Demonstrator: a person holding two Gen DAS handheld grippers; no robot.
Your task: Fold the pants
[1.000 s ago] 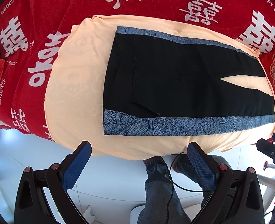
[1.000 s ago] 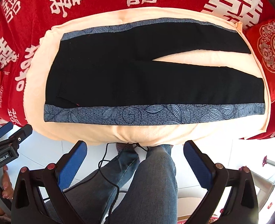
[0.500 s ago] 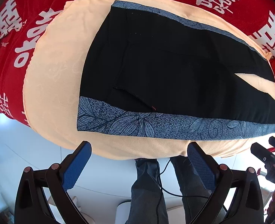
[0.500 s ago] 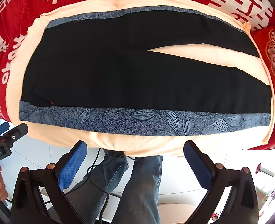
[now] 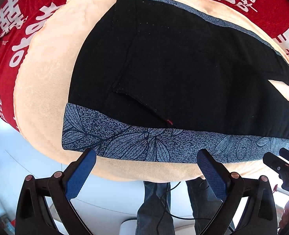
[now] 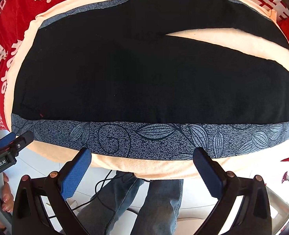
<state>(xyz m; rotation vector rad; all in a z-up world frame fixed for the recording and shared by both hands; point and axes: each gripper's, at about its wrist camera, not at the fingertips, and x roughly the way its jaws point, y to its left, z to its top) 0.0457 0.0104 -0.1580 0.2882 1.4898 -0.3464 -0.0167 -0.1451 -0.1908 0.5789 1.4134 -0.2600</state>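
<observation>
We see left hand-held gripper [image 5: 146, 156] spread wide, empty — right hand-held gripper [image 6: 142, 154] likewise. Both hover just beside patterned side stripe [image 6: 144, 137] of black pants [image 6: 144, 78] — pants flat on peach cloth [image 5: 46, 74], red blanket [image 5: 5, 49] beneath.

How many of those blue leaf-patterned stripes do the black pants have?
2. One patterned stripe runs along the near edge of the pants, just ahead of the open right gripper. The other stripe runs along the far edge, partly thinned by the lens.
</observation>
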